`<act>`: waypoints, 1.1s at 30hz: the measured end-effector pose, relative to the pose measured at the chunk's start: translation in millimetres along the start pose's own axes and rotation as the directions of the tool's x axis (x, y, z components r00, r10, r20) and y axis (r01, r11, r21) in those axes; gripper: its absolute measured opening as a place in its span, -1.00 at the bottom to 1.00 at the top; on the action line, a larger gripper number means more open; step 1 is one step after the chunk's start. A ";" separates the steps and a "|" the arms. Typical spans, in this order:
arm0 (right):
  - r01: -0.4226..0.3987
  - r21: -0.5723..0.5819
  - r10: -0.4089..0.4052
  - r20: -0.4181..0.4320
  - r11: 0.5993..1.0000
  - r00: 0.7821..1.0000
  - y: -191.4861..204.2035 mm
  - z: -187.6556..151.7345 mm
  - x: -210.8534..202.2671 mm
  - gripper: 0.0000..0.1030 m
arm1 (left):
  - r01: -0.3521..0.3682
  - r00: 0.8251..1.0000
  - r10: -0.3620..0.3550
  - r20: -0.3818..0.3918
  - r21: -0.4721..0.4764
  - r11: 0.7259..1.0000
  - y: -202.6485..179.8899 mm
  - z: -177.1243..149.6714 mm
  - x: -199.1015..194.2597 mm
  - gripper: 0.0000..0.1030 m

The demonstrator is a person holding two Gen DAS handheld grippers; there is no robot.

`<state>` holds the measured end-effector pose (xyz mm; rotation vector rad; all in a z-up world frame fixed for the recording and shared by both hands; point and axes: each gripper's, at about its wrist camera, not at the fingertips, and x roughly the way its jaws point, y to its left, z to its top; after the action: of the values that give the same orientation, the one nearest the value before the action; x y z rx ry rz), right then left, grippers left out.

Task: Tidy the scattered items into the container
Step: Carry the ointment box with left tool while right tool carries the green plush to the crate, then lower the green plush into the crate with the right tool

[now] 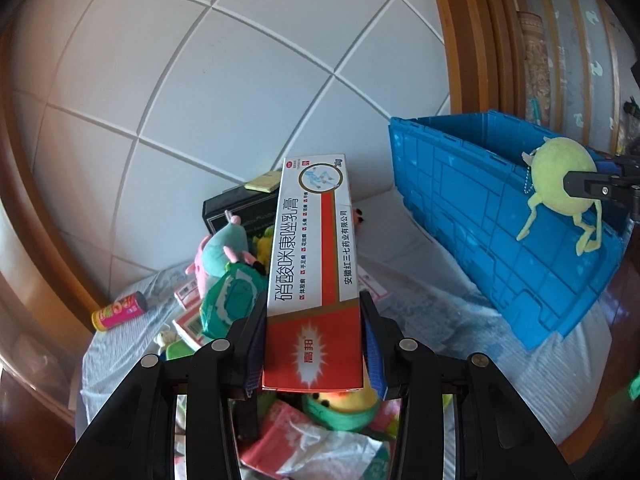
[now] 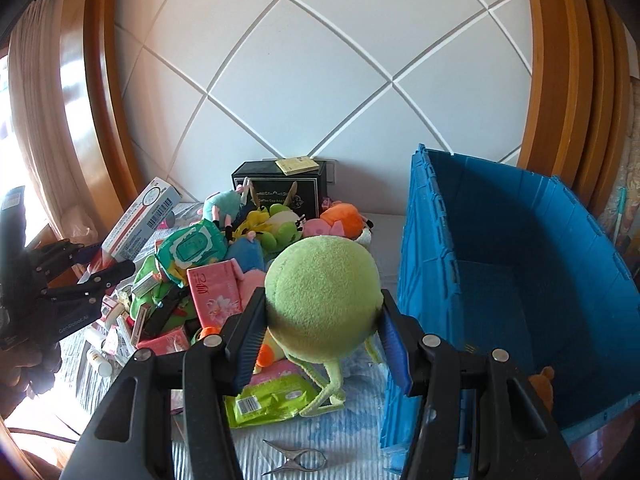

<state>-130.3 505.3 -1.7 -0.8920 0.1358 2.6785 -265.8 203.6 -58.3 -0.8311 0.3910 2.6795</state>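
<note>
Box (image 1: 316,264) clamped between left fingers (image 1: 256,344) – plush (image 2: 322,300) between right fingers (image 2: 394,352)

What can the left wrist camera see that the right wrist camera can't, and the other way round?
Only the left view shows the printed red-and-white front of the ointment box pinched in the left claw, and a yellow-pink can lying on the cloth.

Only the right view shows the inside of the blue crate, with a brown toy in its near corner, plus the small scissors and a green packet.

Both show the round green plush held in the right claw, the black box and the toy pile.
</note>
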 end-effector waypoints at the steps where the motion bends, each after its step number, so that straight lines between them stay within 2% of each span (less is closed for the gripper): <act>1: 0.007 0.006 -0.007 0.006 1.000 1.000 -8.4 0.8 -4.0 0.02 | 0.009 1.000 -0.009 0.008 0.008 1.000 -8.0 7.3 2.6 -0.22; 8: 0.075 0.077 -0.078 0.042 0.994 0.996 -70.4 3.0 -27.1 0.02 | 0.079 0.994 -0.085 0.072 0.078 0.994 -73.1 61.7 18.9 -0.22; 17: 0.162 0.157 -0.168 0.021 0.974 0.986 -134.4 -1.5 -35.2 0.02 | 0.187 0.970 -0.210 0.120 0.178 0.966 -155.1 131.6 41.6 -0.22; 25: 0.222 0.210 -0.228 0.009 0.952 0.974 -181.1 -0.9 -37.7 0.02 | 0.269 0.944 -0.303 0.127 0.231 0.935 -210.5 195.7 64.5 -0.22; 33: 0.258 0.232 -0.262 -0.017 0.938 0.965 -233.7 13.0 -22.5 0.02 | 0.297 0.932 -0.342 0.118 0.291 0.909 -255.3 242.3 93.0 -0.22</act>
<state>-45.1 722.9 24.3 -0.7595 0.2998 2.3639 -366.3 540.1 37.6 -0.5322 0.5142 2.3020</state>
